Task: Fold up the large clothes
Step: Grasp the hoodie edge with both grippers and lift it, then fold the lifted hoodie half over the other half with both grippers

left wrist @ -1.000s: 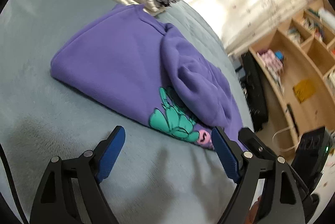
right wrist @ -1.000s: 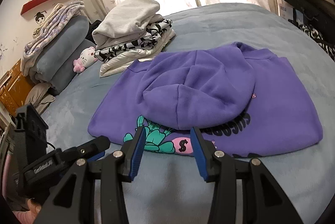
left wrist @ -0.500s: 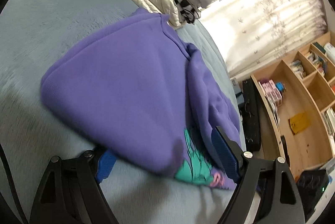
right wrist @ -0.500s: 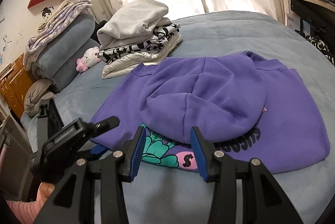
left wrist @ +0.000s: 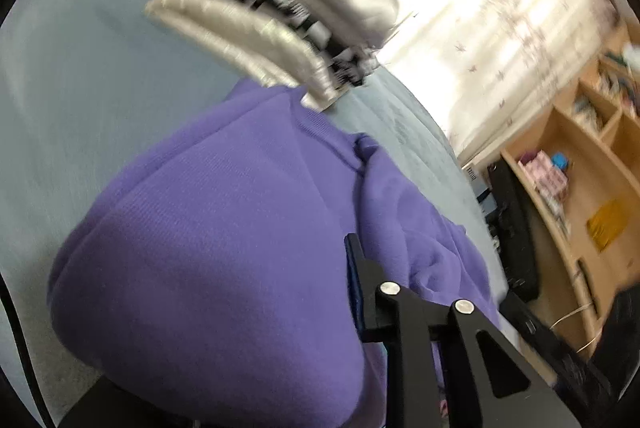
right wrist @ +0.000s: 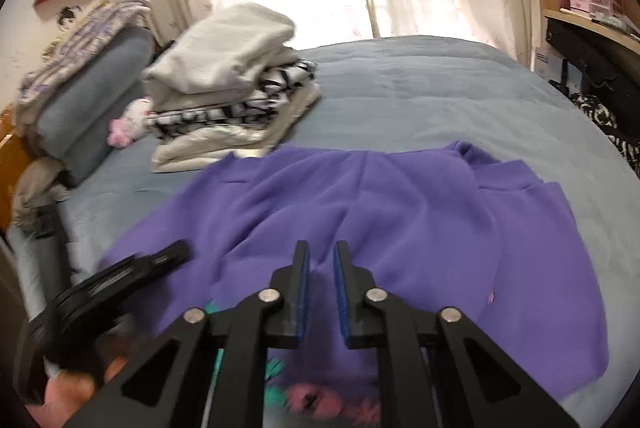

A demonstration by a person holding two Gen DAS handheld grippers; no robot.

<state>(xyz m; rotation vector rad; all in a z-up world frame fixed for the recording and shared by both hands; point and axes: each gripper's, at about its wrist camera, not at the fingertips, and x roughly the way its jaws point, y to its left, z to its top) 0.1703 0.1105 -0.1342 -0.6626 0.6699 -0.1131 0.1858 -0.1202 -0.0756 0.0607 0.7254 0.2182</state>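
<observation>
A purple hoodie (left wrist: 224, 228) (right wrist: 420, 212) with a green and pink print lies folded on the bed. In the left wrist view my left gripper (left wrist: 320, 268) is closing on its near corner. The fabric bulges up over the left finger and hides it, and only the right finger (left wrist: 356, 288) shows. In the right wrist view my right gripper (right wrist: 321, 260) is closing on the hoodie's front edge. A strip of purple cloth is pinched in the narrow gap, and creases run out from it. The left tool's black body (right wrist: 120, 280) and a hand (right wrist: 68, 392) sit at the lower left.
A stack of folded clothes (right wrist: 228, 84) (left wrist: 288, 8) stands just beyond the hoodie on the grey-blue bedspread (right wrist: 420, 88). Pillows (right wrist: 80, 108) and a plush toy (right wrist: 128, 124) lie to the left. Wooden shelves (left wrist: 580, 188) and a dark case (left wrist: 516, 228) line the bed's right side.
Both grippers have pushed forward onto the hoodie's near edge, and their jaws have drawn in from wide to nearly together. The cloth now bunches between and over the fingers.
</observation>
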